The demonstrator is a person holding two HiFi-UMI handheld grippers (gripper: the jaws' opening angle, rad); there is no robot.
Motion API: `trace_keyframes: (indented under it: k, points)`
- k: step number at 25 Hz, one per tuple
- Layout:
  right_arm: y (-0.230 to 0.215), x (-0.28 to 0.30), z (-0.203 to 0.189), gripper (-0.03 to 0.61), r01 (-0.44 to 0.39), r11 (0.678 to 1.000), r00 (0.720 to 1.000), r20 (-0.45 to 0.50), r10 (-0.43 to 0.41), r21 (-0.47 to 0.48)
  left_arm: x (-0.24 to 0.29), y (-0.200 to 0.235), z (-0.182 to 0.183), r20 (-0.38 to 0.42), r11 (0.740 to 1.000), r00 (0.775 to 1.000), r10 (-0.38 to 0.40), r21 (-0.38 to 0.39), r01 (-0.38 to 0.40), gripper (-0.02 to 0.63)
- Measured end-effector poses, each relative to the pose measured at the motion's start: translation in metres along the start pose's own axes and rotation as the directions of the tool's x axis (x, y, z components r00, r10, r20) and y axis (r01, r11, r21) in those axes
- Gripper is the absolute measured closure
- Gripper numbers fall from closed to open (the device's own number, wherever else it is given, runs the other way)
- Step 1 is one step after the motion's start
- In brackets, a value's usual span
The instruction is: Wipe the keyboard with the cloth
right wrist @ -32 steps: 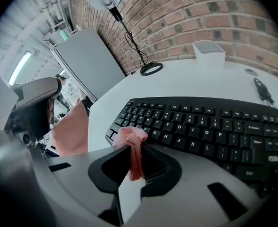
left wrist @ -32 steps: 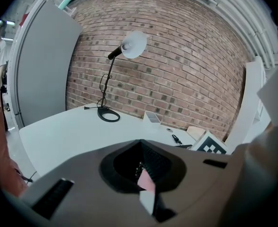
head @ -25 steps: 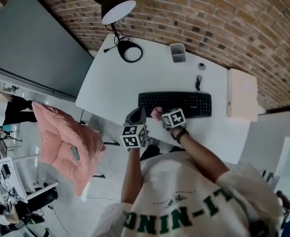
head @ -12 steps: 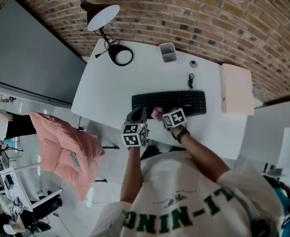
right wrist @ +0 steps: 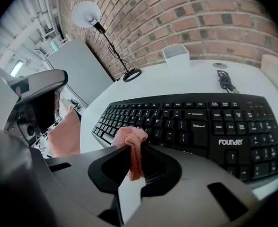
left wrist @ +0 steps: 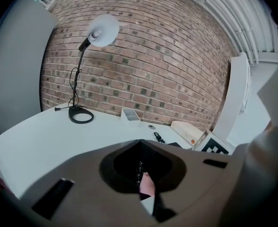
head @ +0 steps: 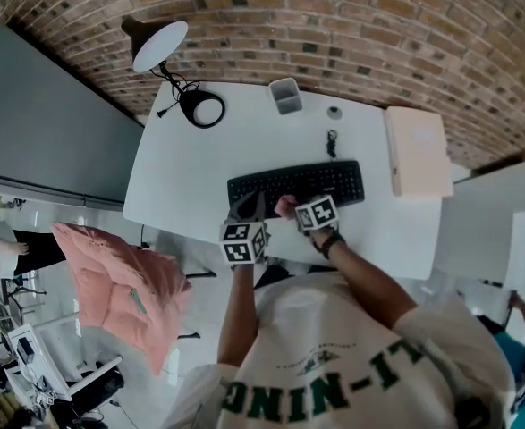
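Note:
A black keyboard lies across the middle of the white table. My right gripper is at its near edge, shut on a bunched pink cloth. In the right gripper view the cloth hangs pinched between the jaws, just over the keyboard's lower left keys. My left gripper hovers beside it at the keyboard's near left corner, jaws closed with nothing in them. Through the left gripper's narrow slit I see a strip of pink cloth and keys beyond.
A desk lamp with a round base stands at the far left. A grey cup, a small round object and a coiled cable lie behind the keyboard. At the right lies a beige box. A pink cushion sits off the table's left.
The head view has swung, so the table sits further left and up in the picture. Both grippers now stand a little further right along the keyboard's near edge, cloth still held.

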State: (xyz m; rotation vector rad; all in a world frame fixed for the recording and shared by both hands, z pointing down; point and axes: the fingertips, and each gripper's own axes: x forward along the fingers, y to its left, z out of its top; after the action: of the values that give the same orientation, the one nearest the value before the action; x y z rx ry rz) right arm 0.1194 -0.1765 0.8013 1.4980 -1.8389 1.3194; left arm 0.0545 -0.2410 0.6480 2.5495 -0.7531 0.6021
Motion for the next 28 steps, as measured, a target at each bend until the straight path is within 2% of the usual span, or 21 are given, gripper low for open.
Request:
trace_keyframes:
  k: [14, 28]
  points:
    - [-0.036, -0.022, -0.013, 0.544, 0.036, 0.998, 0.999, 0.013, -0.036, 0.044, 0.036, -0.04, 0.005, -0.026, 0.995, 0.995, -0.094, 0.042, 0.095, 0.62]
    - [-0.091, -0.056, -0.028, 0.543, 0.092, 0.987, 0.994, 0.052, -0.1, 0.128, 0.072, -0.091, 0.004, -0.052, 0.98, 0.982, -0.182, 0.073, 0.186, 0.62]
